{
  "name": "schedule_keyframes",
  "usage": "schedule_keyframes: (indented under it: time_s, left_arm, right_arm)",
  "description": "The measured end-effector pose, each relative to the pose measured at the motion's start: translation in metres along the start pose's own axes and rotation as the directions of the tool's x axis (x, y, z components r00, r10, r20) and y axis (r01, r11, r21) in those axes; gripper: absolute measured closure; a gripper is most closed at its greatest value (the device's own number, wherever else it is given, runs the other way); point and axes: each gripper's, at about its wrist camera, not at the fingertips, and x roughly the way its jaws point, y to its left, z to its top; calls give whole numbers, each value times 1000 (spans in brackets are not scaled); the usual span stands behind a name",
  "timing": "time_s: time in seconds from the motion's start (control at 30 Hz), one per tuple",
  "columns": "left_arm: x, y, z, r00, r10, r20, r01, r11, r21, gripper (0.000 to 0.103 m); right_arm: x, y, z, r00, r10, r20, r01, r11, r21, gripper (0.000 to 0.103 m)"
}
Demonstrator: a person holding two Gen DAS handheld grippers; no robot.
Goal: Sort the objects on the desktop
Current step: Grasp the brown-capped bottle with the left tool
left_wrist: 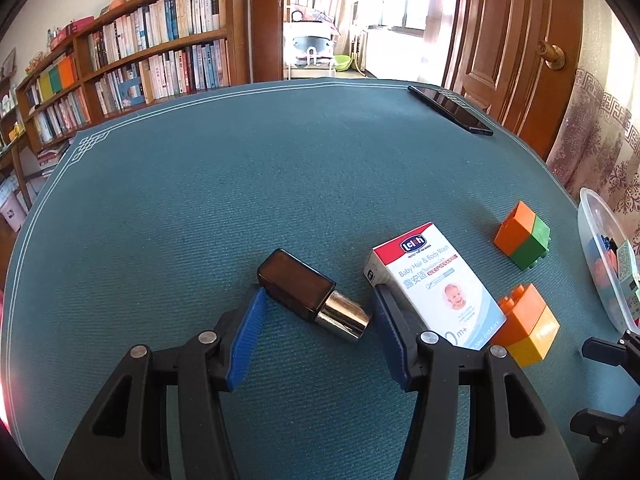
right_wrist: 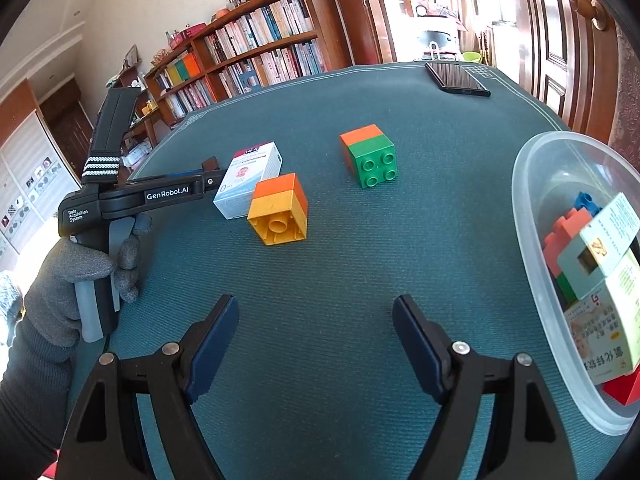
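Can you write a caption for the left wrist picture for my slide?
Open left gripper straddles a brown bottle lying beside a baby wash box on the green mat.

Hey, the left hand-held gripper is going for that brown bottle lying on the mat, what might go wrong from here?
The left hand-held gripper is open around the brown bottle, which lies slanted across the jaws, so closing may twist or squirt it out. The right finger sits against the white box, so a move may shove it into the orange and yellow block.
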Motion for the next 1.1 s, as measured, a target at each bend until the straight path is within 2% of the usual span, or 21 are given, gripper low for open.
schedule_keyframes:
  time_s: [0.37, 0.53, 0.7, 0.8, 0.87, 1.0, 1.1]
  left_arm:
    - [-3, -4, 0, 1000, 15, 21, -16, 999, 44, 43]
    - [-11, -11, 0, 995, 63, 78, -77, 976, 202, 43]
    - [-9, -17, 1, 995, 39, 91, -66, 945, 321, 43]
    - [-8, -16, 4, 995, 11, 100, -45, 937, 347, 31]
    - [-6, -11, 7, 996, 2, 93, -34, 940, 340, 15]
    - [3, 0, 12, 999, -6, 45, -7, 957, 289, 14]
    - [6, -5, 10, 999, -16, 30, 6, 951, 310, 14]
  right_arm:
    - [1, 1, -1, 1000, -12, -2, 12, 1000, 5, 21]
    - [3, 0, -1, 1000, -8, -5, 8, 1000, 9, 21]
    - [4, -2, -1, 1000, -2, -4, 2, 1000, 17, 21]
    - [4, -2, -1, 1000, -2, -5, 2, 1000, 17, 21]
    - [5, -2, -1, 1000, -3, -6, 3, 1000, 16, 21]
    - [4, -2, -1, 1000, -3, -5, 3, 1000, 15, 21]
    - [4, -1, -1, 1000, -5, -6, 5, 1000, 15, 21]
